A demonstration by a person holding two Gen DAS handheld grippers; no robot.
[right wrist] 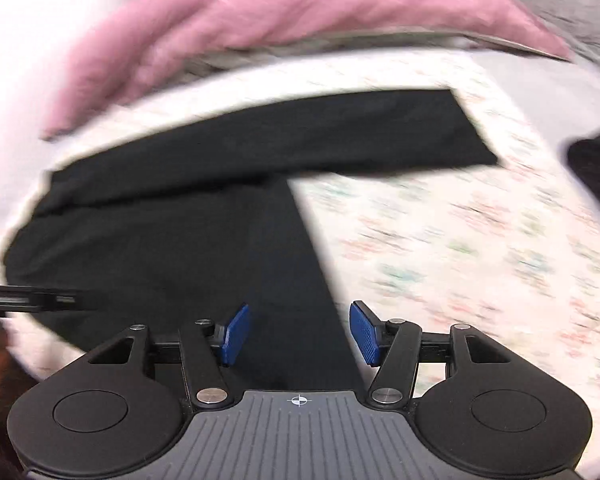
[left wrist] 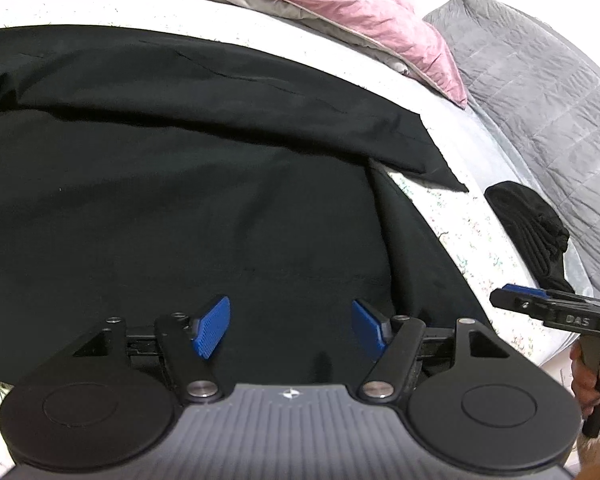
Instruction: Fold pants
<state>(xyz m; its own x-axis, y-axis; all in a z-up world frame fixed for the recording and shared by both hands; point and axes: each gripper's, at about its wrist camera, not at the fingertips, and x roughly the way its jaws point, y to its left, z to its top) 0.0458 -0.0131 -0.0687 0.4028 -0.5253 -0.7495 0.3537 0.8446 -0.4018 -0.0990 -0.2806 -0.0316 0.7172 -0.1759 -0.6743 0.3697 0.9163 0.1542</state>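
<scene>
Your jaws stand apart on both sides, nothing clamped: the left gripper (left wrist: 291, 328) hangs over the black pants (left wrist: 172, 184) with dark cloth beneath its blue pads (left wrist: 214, 326), and the right gripper (right wrist: 300, 334) sits above the pants' near edge, one pad over cloth, the other over the floral bed sheet (right wrist: 460, 248). The pants lie spread on the bed, one leg reaching right across the sheet. Beyond the pants a pink blanket (left wrist: 340, 4) is bunched; right of them, a grey quilted pillow (left wrist: 540, 92) and a small dark bundle (left wrist: 532, 224). The right-wrist view is motion-blurred.
</scene>
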